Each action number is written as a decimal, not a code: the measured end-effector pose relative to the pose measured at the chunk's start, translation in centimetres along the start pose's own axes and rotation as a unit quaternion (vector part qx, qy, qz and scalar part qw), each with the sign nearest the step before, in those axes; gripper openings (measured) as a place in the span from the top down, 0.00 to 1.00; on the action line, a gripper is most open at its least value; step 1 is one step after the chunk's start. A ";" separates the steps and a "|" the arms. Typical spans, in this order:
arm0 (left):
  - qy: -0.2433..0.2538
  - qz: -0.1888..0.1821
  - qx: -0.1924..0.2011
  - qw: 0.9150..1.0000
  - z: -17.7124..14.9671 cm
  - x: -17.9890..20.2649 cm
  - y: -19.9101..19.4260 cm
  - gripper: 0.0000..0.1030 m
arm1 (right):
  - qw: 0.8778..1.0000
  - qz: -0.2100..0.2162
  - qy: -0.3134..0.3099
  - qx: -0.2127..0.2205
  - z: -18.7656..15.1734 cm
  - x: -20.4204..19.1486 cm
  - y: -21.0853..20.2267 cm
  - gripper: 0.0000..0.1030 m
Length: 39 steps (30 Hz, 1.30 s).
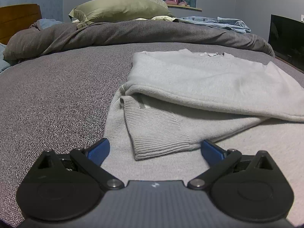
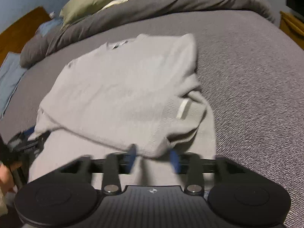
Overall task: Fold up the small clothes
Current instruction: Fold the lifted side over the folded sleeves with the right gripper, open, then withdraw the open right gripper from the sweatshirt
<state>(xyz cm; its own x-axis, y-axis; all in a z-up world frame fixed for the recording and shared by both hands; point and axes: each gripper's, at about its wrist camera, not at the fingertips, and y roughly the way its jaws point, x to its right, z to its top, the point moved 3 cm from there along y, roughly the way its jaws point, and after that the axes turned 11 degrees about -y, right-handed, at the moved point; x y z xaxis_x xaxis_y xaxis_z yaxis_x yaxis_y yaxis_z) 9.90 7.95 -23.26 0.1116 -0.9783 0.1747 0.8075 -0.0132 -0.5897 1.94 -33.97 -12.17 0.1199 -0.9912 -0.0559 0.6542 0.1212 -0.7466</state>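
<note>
**A pale sweater half folded on the grey bed**

We see a pale grey sweater (image 1: 199, 76) lying on a grey bed cover (image 1: 57, 98). It is partly folded. One side is laid over the middle, and a sleeve with a ribbed cuff (image 1: 161, 138) pokes out from under the fold.

Our left gripper (image 1: 154, 149) sits low over the near edge of the sweater. Its two blue fingers (image 1: 99, 150) stand wide apart. The ribbed cuff lies between them, but the fingers do not press on it.

Our right gripper (image 2: 154, 158) is at the near edge of the sweater too. This picture is blurry. Its blue fingers (image 2: 133, 153) stand partly apart, one on each side of a corner of the folded cloth. We cannot see them pinch it.

In the right wrist view the left gripper shows at the left edge, by the sweater's corner, with a bit of a hand (image 2: 5, 172) below it.

Farther back on the bed there is a rumpled dark grey blanket (image 1: 114, 34), a green pillow (image 1: 117, 9) and some blue denim clothes (image 1: 218, 22).
</note>
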 end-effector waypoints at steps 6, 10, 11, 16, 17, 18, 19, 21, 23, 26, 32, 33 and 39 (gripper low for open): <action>0.001 0.000 0.000 1.000 0.1 0.0 0.0 0.00 | 0.998 0.007 0.062 0.013 0.1 1.5 1.9 0.61; -0.001 -0.001 0.000 1.000 0.1 0.0 0.0 0.00 | 0.999 0.022 0.029 0.021 -0.2 0.5 1.7 0.95; -0.001 -0.001 0.000 1.000 0.0 0.0 0.0 0.00 | 0.999 0.033 0.009 0.033 -0.1 0.1 1.1 0.95; -0.003 -0.002 0.000 1.000 0.0 0.0 0.1 0.00 | 0.999 0.033 0.005 0.006 -0.6 0.8 0.7 0.95; -0.003 -0.002 0.000 1.000 0.0 0.1 0.1 0.00 | 0.999 0.035 0.017 -0.016 -0.9 1.1 1.3 0.95; -0.002 -0.002 0.000 1.000 0.1 0.1 0.1 0.00 | 0.999 0.031 0.019 -0.028 -1.4 1.2 1.6 0.95; -0.002 -0.001 0.000 1.000 0.1 0.1 0.1 0.00 | 0.999 0.028 0.008 -0.034 -1.5 0.9 1.7 0.95; -0.002 -0.001 0.001 1.000 0.1 0.1 0.1 0.00 | 0.999 0.026 -0.004 -0.040 -1.4 0.3 1.4 0.92; -0.002 -0.001 0.001 1.000 0.1 0.0 0.1 0.00 | 0.999 0.019 -0.007 -0.039 -1.4 0.1 1.2 0.82; 0.001 0.001 0.002 1.000 0.0 0.0 0.1 0.00 | 1.000 -0.007 -0.011 -0.018 -1.4 0.2 0.7 0.52; 0.008 0.007 0.004 1.000 0.0 0.2 0.0 0.00 | 0.998 -0.040 -0.038 -0.026 -2.1 1.1 0.9 0.49; 0.011 0.009 0.003 1.000 0.1 0.2 0.0 0.00 | 0.998 -0.043 -0.045 -0.027 -2.4 1.1 0.8 0.49; 0.032 0.041 -0.009 0.999 0.3 0.9 -1.0 0.00 | 0.995 -0.074 -0.054 -0.040 -2.4 1.5 -1.6 0.43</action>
<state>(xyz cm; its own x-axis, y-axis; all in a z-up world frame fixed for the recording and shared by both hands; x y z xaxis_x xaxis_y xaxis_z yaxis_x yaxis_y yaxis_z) 9.34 7.17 -22.31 0.1398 -0.9873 0.0752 0.7867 0.0646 -0.6139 -0.72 -35.83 -12.66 0.1090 -0.9858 0.1279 0.6105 -0.0351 -0.7913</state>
